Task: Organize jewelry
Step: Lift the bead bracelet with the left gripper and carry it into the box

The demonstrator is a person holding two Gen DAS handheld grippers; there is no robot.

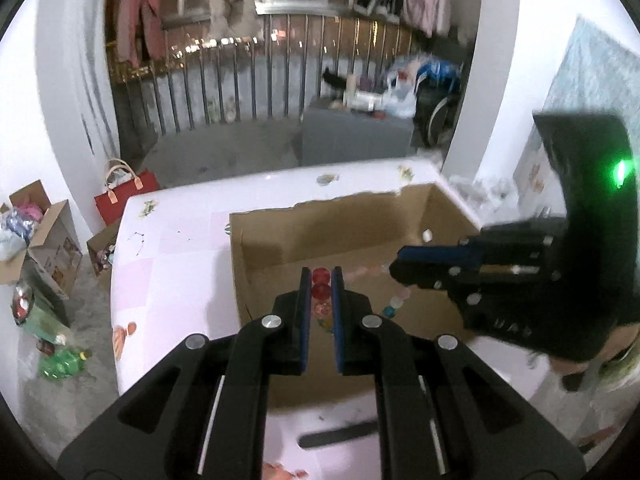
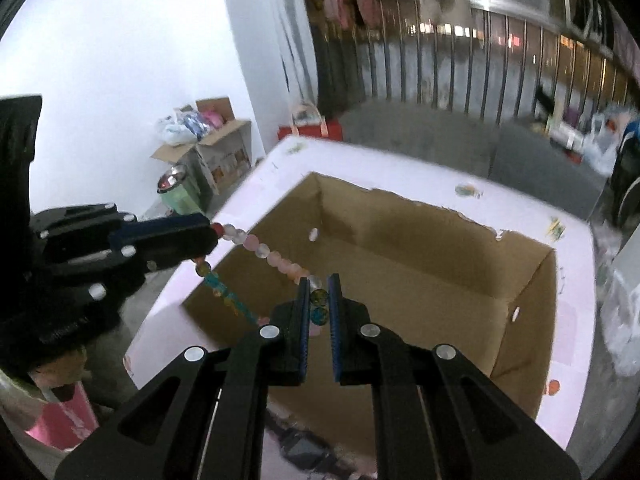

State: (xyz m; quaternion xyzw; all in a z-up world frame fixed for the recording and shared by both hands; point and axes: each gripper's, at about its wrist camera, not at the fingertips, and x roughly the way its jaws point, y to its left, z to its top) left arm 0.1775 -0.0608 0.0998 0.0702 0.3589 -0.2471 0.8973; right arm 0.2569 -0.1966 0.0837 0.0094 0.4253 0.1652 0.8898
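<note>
A bead bracelet (image 2: 264, 254) of pale pink, teal and red beads is stretched between my two grippers above an open cardboard box (image 1: 280, 248). My left gripper (image 1: 321, 276) is shut on its red beads (image 1: 321, 282); it also shows at the left of the right wrist view (image 2: 208, 236). My right gripper (image 2: 319, 298) is shut on its greenish beads (image 2: 319, 306); it shows at the right of the left wrist view (image 1: 394, 266). The box (image 2: 400, 248) sits on a pink-and-white table (image 1: 168, 260) and looks empty inside.
A dark flat strip (image 1: 340, 438) lies on the table in front of the box. On the floor left of the table are a red bag (image 1: 126, 196), open cartons (image 1: 44, 240) and green bottles (image 1: 60, 364). A railing (image 1: 256, 80) and a grey block (image 1: 356, 136) stand behind.
</note>
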